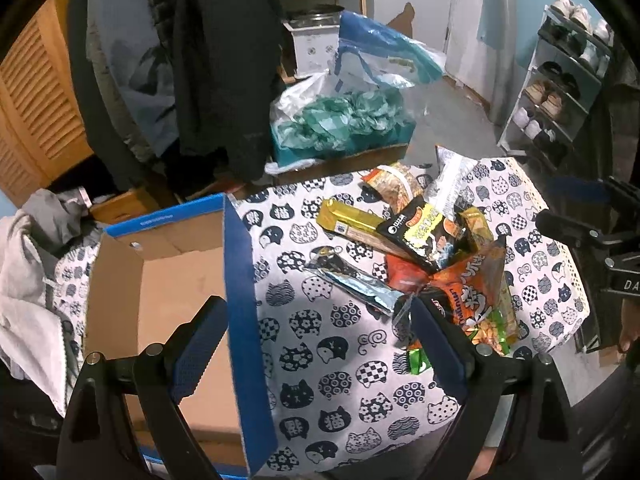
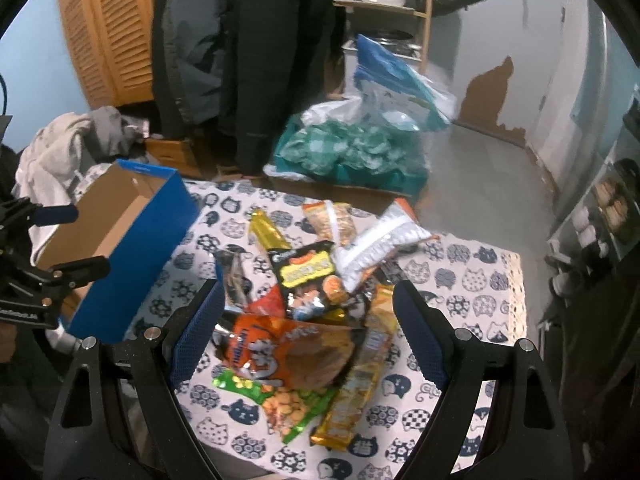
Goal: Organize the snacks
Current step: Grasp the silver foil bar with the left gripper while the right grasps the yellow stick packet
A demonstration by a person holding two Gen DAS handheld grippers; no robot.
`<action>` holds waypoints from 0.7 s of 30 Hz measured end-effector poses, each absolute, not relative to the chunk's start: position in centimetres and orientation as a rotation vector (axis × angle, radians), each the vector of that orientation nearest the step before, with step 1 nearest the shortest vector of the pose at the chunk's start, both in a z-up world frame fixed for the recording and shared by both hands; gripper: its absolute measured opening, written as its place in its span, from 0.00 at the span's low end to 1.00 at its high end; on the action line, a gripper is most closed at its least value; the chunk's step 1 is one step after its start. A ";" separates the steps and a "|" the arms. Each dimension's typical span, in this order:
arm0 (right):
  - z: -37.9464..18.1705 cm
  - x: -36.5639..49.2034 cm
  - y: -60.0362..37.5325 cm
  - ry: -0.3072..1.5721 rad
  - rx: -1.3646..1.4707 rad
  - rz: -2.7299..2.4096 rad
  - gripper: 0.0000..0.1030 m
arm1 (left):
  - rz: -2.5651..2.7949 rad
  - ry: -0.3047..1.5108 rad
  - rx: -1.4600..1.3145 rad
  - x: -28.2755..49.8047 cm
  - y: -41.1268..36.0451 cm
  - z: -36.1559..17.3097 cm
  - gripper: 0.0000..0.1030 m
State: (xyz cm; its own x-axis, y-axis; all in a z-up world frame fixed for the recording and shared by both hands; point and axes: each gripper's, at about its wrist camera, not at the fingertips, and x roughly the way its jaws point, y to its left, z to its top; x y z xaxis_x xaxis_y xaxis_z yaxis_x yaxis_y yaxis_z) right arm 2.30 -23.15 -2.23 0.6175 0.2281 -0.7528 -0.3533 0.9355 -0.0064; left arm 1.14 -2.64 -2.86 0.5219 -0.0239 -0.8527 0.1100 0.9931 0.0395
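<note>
Right wrist view: our right gripper point(image 2: 306, 332), jaws spread, straddles the orange snack bag point(image 2: 280, 350); the left gripper point(image 1: 320, 344), also spread, sits farther off by the box point(image 1: 168, 280).

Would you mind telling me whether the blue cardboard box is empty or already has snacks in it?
Empty, as far as visible: the blue cardboard box shows bare brown floor, and the snack pile lies outside on the cat-print tablecloth.

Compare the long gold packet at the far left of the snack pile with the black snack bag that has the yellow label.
The long gold packet is narrow, stick-like and plain metallic; the black snack bag with the yellow label is broader and busily printed. The gold packet lies directly on the cat-print tablecloth at the pile's edge, partly covered; the black bag sits on top of the pile. Both lie flat, outside the blue cardboard box, and no fingers touch either.
</note>
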 end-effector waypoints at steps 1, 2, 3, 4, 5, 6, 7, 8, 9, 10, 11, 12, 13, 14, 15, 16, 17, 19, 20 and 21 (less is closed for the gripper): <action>-2.3 2.5 -23.5 0.845 -0.157 0.324 0.82 | -0.079 1.024 0.089 1.4 -2.7 -3.0 0.91; -2.5 2.6 -23.8 0.849 -0.155 0.316 0.82 | -0.077 1.032 0.084 1.6 -2.7 -3.2 0.91; -2.6 2.8 -24.2 0.852 -0.152 0.306 0.82 | -0.076 1.040 0.081 1.9 -2.7 -3.4 0.91; -2.8 2.9 -24.7 0.855 -0.148 0.293 0.82 | -0.074 1.052 0.073 2.2 -2.6 -3.6 0.91; -3.0 3.0 -25.2 0.861 -0.142 0.282 0.82 | -0.074 1.063 0.064 2.5 -2.6 -3.9 0.91; -3.3 3.3 -25.7 0.873 -0.135 0.268 0.82 | -0.074 1.075 0.054 2.8 -2.5 -4.1 0.91; -3.5 3.4 -26.1 0.883 -0.131 0.257 0.82 | -0.075 1.096 0.039 3.2 -2.4 -4.6 0.91; -3.9 3.6 -26.5 0.893 -0.128 0.245 0.82 | -0.075 1.113 0.028 3.4 -2.4 -5.0 0.91; -4.3 3.7 -26.9 0.902 -0.128 0.234 0.82 | -0.074 1.132 0.016 3.7 -2.4 -5.5 0.91; -4.8 3.9 -27.2 0.917 -0.130 0.225 0.82 | -0.072 1.146 0.008 3.9 -2.4 -5.9 0.91; -5.2 4.0 -27.4 0.930 -0.129 0.217 0.82 | -0.071 1.161 -0.001 4.1 -2.4 -6.4 0.91; -5.7 4.2 -27.7 0.942 -0.127 0.210 0.82 | -0.071 1.173 -0.006 4.2 -2.4 -6.8 0.91; -6.2 4.3 -28.0 0.955 -0.127 0.203 0.82 | -0.070 1.179 -0.007 4.4 -2.4 -7.0 0.91; -6.6 4.4 -28.3 0.966 -0.125 0.197 0.82 | -0.064 1.186 -0.001 4.5 -2.5 -7.3 0.91; -7.0 4.4 -28.7 0.977 -0.121 0.191 0.82 | -0.053 1.190 0.012 4.7 -2.7 -7.7 0.91; -7.2 4.5 -29.0 0.983 -0.117 0.186 0.82 | -0.049 1.194 0.020 4.8 -2.8 -7.9 0.91; -7.5 4.5 -29.3 0.989 -0.112 0.179 0.82 | -0.043 1.197 0.029 4.9 -2.9 -8.1 0.91; -7.8 4.5 -29.9 1.002 -0.110 0.164 0.82 | -0.035 1.203 0.039 5.3 -3.2 -8.5 0.91; -8.0 4.6 -30.2 1.010 -0.110 0.153 0.82 | -0.032 1.204 0.041 5.6 -3.3 -8.7 0.91; -8.2 4.7 -30.5 1.019 -0.107 0.144 0.82 | -0.027 1.206 0.042 5.9 -3.4 -8.9 0.91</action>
State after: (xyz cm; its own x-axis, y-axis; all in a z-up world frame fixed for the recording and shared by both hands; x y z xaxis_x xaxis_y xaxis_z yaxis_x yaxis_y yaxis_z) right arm 4.70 -30.47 -8.24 0.5158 0.0702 -0.8539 -0.1696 0.9853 -0.0215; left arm 5.90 -3.40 -8.94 0.3570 0.0014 -0.9341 0.0437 0.9989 0.0182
